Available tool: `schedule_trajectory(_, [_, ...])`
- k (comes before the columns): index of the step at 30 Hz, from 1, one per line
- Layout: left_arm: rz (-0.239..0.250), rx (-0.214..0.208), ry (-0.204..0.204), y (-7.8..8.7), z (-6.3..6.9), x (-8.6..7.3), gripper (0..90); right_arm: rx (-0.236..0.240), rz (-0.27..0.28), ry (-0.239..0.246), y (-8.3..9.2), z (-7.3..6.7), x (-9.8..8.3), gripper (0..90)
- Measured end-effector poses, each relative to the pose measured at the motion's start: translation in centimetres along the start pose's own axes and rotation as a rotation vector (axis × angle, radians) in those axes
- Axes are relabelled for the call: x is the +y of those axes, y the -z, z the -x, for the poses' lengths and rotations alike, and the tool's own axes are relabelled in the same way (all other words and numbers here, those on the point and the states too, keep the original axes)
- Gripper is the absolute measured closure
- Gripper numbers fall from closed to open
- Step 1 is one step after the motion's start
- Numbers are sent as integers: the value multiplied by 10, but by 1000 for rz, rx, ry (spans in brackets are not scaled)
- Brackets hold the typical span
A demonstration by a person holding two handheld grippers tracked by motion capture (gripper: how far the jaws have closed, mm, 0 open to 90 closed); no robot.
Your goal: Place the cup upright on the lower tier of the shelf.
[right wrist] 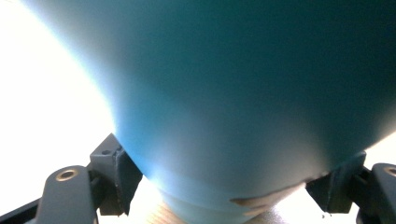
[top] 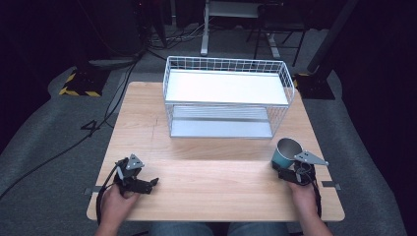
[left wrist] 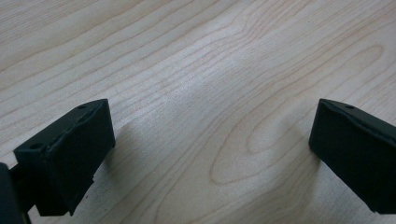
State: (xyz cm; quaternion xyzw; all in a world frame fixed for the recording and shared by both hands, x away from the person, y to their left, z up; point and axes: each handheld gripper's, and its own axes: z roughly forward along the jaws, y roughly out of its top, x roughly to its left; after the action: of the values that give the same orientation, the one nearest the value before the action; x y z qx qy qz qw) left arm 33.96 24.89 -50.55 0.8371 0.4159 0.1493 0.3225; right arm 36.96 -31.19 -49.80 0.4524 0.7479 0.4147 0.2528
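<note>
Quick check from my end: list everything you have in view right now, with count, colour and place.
Table: one, light wood, centre of the high view.
Wire rack: one, white, two shelves, far half of the table.
Cup: one, teal with a dark inside, near right part of the table, between the right jaws.
Stand legs: white, on the floor beyond the table.
Cables: dark, on the grey floor at left.
Left hand-held gripper: one, black, near left, jaws apart over bare wood.
Right hand-held gripper: one, black, near right, jaws on the cup.
Hands: two, near edge.
</note>
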Motion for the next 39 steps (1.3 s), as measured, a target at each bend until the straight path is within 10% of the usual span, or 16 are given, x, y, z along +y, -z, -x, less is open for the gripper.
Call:
schedule_trajectory(18, [-1, -3, 4, 0, 0, 0, 7, 56, 27, 38, -1, -9, 42, 246])
schedule_trajectory(39, [-4, 7, 13, 1, 1, 0, 7, 141, 43, 95, -43, -36, 92, 246])
